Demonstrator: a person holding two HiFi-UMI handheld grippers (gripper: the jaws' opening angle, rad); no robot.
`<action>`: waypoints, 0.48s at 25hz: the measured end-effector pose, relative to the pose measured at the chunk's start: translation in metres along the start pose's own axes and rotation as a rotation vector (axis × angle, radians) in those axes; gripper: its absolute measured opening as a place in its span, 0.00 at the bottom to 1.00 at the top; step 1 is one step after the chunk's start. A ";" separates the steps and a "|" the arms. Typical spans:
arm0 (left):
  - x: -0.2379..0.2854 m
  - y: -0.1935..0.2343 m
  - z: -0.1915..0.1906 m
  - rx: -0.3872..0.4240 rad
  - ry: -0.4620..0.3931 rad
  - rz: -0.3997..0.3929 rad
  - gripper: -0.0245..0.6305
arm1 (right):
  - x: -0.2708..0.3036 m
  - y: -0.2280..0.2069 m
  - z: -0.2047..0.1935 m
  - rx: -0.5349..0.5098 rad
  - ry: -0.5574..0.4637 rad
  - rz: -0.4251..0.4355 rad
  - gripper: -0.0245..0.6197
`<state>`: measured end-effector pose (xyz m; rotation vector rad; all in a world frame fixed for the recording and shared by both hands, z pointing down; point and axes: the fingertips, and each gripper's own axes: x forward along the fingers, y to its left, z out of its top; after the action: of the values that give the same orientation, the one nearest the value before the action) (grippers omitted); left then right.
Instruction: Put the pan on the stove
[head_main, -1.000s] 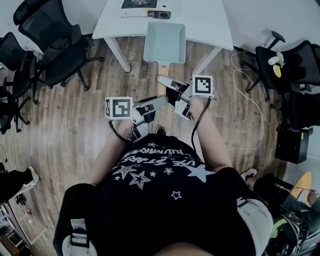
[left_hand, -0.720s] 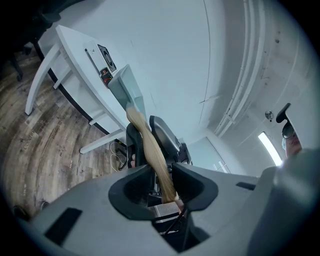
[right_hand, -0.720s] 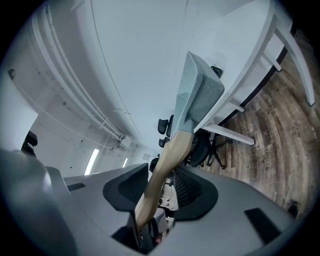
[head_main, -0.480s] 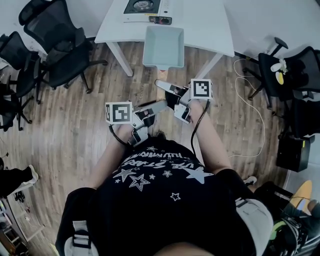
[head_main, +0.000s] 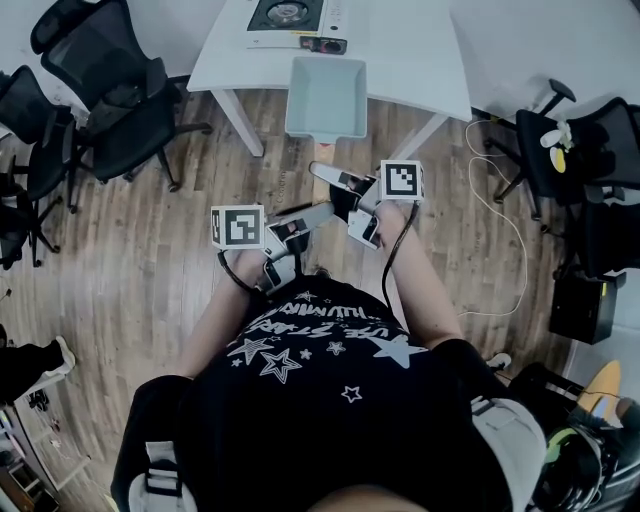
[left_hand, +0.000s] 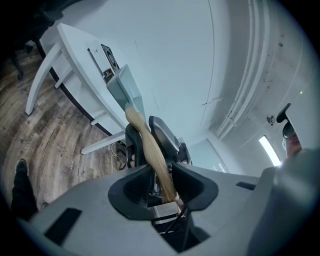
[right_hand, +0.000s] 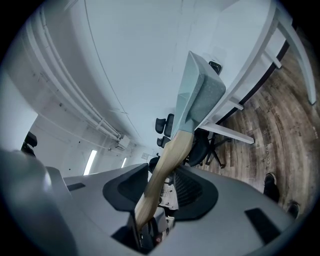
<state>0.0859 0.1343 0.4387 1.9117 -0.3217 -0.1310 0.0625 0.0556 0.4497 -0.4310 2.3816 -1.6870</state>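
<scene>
Left gripper (left_hand: 162, 176): its jaws are closed on the tail end of the pan's wooden handle (left_hand: 150, 150). The handle runs between them and on out ahead of the fingertips.
Right gripper (right_hand: 159, 189): it is clamped on the same handle from the other side, so the two tools face each other across the wood, close in front of the person's chest.
Pan (head_main: 327, 97): pale, square and deep-sided, it sits at the far end of the handle, straight out beyond both pairs of jaws. It is carried in the air, rests on nothing, and appears empty.
Table (head_main: 410, 50): white, and ahead of the tools. In the head view the pan overlaps its near edge.
Stove (head_main: 290, 12): a single burner on the table top, farther out than the pan and a little to the left gripper's side. It is apart from the pan.
Done so far: the pan is lifted, held by two grips and brought up to the table.
Left to do: by this judgement, carry the pan forward over the burner, lower it until the base sits flat, then open both grips and draw back.
Risk: the pan hangs far out from the grips, so it may tip if either loosens.
</scene>
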 end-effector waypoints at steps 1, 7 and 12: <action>0.000 0.001 0.001 0.004 0.004 -0.003 0.24 | 0.001 0.000 0.001 -0.001 -0.005 0.000 0.28; 0.005 0.005 0.017 0.029 0.027 -0.022 0.24 | 0.005 -0.002 0.018 -0.024 -0.024 -0.001 0.28; 0.007 0.025 0.078 0.017 0.052 -0.034 0.24 | 0.039 -0.020 0.071 -0.028 -0.037 -0.027 0.28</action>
<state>0.0698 0.0534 0.4347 1.9345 -0.2564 -0.1007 0.0506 -0.0271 0.4451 -0.4958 2.3864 -1.6441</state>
